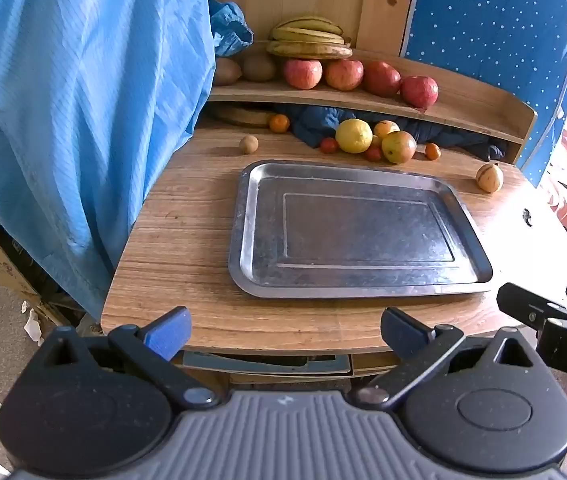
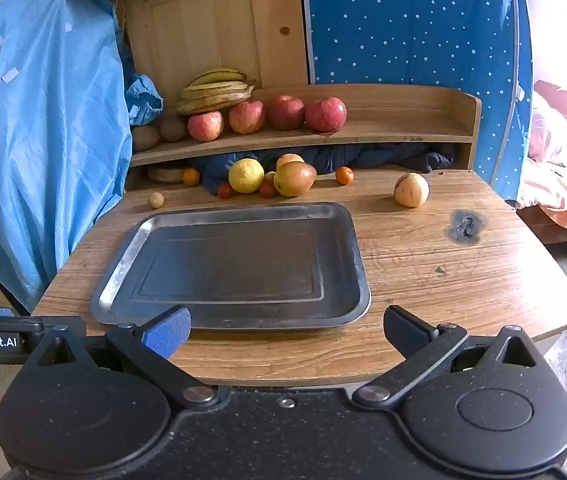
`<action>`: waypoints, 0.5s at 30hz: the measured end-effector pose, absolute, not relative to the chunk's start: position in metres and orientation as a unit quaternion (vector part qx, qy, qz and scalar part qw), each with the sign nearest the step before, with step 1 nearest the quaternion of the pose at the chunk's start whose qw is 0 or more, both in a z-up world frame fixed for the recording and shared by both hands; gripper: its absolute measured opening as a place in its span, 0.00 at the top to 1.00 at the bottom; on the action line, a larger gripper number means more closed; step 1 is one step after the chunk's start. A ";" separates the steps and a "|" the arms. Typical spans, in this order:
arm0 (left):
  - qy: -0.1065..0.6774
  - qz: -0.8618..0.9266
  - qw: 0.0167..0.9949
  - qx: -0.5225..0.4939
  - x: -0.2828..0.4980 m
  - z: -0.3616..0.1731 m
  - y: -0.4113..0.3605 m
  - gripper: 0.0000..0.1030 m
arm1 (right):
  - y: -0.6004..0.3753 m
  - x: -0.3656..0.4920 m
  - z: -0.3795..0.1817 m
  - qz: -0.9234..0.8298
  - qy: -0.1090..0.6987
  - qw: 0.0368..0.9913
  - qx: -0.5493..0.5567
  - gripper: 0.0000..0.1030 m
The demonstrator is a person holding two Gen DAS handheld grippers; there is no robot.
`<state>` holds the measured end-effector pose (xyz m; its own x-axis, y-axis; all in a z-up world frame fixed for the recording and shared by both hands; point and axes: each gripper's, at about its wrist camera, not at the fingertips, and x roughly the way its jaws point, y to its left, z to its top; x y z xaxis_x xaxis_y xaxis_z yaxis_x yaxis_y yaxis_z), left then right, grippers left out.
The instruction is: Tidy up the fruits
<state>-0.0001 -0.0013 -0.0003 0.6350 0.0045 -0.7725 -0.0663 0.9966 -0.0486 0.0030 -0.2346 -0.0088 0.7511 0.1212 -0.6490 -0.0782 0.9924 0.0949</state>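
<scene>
An empty steel tray (image 1: 243,236) (image 2: 123,264) lies in the middle of the wooden table (image 1: 179,248) (image 2: 443,280). Behind it lie a yellow lemon (image 1: 353,136) (image 2: 246,175), a green-red apple (image 1: 398,147) (image 2: 293,178), small tomatoes (image 1: 329,145) (image 2: 225,191), small oranges (image 1: 279,123) (image 2: 344,175), a tiny brown fruit (image 1: 248,144) (image 2: 155,200) and a striped pale melon (image 1: 489,177) (image 2: 411,189). On the shelf (image 1: 463,96) (image 2: 403,128) sit red apples (image 1: 302,73) (image 2: 325,114), bananas (image 1: 307,38) (image 2: 215,90) and kiwis (image 1: 258,67) (image 2: 172,129). My left gripper (image 1: 285,330) and right gripper (image 2: 286,330) hover open over the table's near edge, holding nothing.
A blue garment (image 1: 83,100) (image 2: 39,120) hangs at the table's left side. Dark blue cloth (image 1: 315,120) (image 2: 363,158) is stuffed under the shelf. A dark scorch mark (image 2: 465,226) spots the table at right. A bed (image 2: 563,184) stands to the right.
</scene>
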 end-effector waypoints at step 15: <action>0.430 0.018 0.902 -0.037 0.000 -0.003 0.001 0.00 | -0.240 0.006 -0.005 0.051 0.349 0.935 0.030 0.01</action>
